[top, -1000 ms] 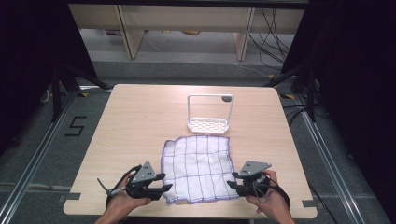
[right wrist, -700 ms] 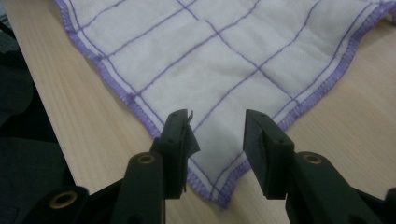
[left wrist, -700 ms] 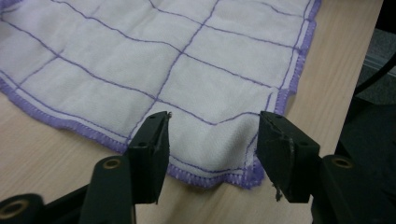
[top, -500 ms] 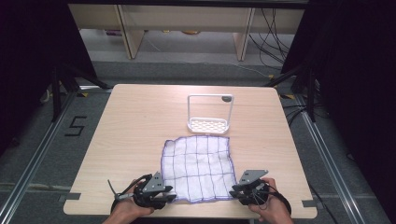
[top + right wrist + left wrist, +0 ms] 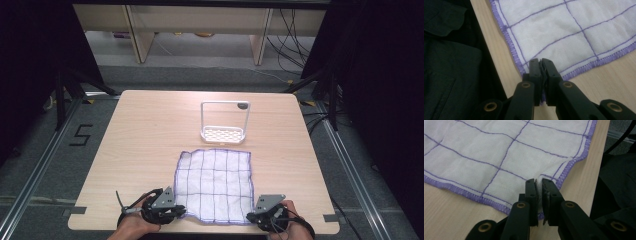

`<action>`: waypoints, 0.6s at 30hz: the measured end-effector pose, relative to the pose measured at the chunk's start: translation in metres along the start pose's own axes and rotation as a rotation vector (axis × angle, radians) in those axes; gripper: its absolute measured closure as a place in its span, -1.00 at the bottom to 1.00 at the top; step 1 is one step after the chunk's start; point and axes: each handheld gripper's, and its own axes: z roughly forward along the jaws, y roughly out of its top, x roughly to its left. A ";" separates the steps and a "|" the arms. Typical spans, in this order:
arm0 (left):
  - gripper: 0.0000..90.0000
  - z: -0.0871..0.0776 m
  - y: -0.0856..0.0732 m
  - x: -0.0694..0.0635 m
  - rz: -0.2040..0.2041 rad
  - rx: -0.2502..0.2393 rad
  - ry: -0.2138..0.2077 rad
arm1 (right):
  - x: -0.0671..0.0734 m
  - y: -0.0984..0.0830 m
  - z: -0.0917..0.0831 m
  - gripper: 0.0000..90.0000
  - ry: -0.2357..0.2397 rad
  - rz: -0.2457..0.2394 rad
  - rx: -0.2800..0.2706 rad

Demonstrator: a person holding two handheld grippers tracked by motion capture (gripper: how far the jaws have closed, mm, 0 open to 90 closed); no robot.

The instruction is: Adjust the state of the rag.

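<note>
A white cloth with a purple grid and purple hem lies flat on the near half of the wooden table. My left gripper sits at the cloth's near left corner. In the left gripper view its jaws have just closed and pinch a fold of the cloth corner. My right gripper sits at the near right corner. In the right gripper view its jaws have just closed on the hemmed corner of the cloth.
A white wire rack with a perforated base stands upright beyond the cloth's far edge. The table's near edge runs just under both hands. Dark clothing hangs right behind that edge. Shelving legs and cables stand beyond the table.
Both hands slid towards the near edge and settled at the cloth's two near corners. Both pairs of jaws went from apart to pinched on the corners.
</note>
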 end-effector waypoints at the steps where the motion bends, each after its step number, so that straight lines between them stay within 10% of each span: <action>1: 0.79 0.001 0.000 0.000 -0.018 0.002 -0.001 | -0.001 0.000 -0.002 0.93 -0.005 0.014 0.012; 8: 0.58 0.001 0.001 -0.001 -0.031 -0.012 -0.002 | -0.003 -0.002 -0.003 0.79 -0.002 0.033 0.012; 12: 0.15 -0.004 0.004 0.004 -0.158 -0.099 0.005 | -0.006 0.001 -0.010 0.40 -0.024 0.082 -0.030; 18: -0.09 -0.009 0.014 0.038 -0.194 -0.144 0.132 | -0.029 0.016 -0.022 0.08 -0.123 0.151 -0.171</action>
